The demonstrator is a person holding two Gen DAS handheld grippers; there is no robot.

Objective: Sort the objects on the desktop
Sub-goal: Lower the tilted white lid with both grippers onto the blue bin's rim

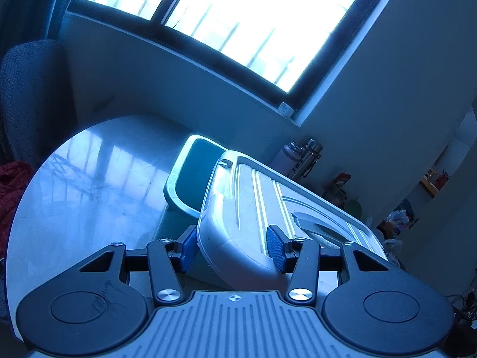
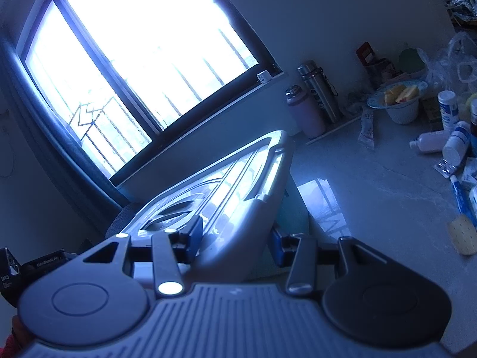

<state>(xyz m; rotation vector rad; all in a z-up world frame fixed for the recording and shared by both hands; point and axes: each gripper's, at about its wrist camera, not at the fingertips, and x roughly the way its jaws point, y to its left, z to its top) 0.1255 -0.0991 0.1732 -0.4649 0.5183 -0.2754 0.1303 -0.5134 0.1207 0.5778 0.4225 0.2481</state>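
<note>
A white ribbed plastic lid (image 1: 262, 205) is held tilted above the pale table between both grippers. My left gripper (image 1: 232, 249) is shut on one rounded end of it, its blue pads (image 1: 275, 249) pressing either side of the rim. In the right wrist view the same lid (image 2: 238, 185) runs away from me, and my right gripper (image 2: 237, 238) is shut on its near end. Behind and under the lid stands a box with a teal inside (image 1: 193, 173), seen again as a teal wall (image 2: 293, 213) below the lid.
A pink bottle (image 2: 304, 113) and a steel flask (image 2: 320, 89) stand by the wall. A white bowl of fruit (image 2: 399, 101), several medicine bottles (image 2: 456, 146), tubes and plastic bags crowd the right. A dark chair (image 1: 29, 95) and red cloth (image 1: 12, 185) are at the left.
</note>
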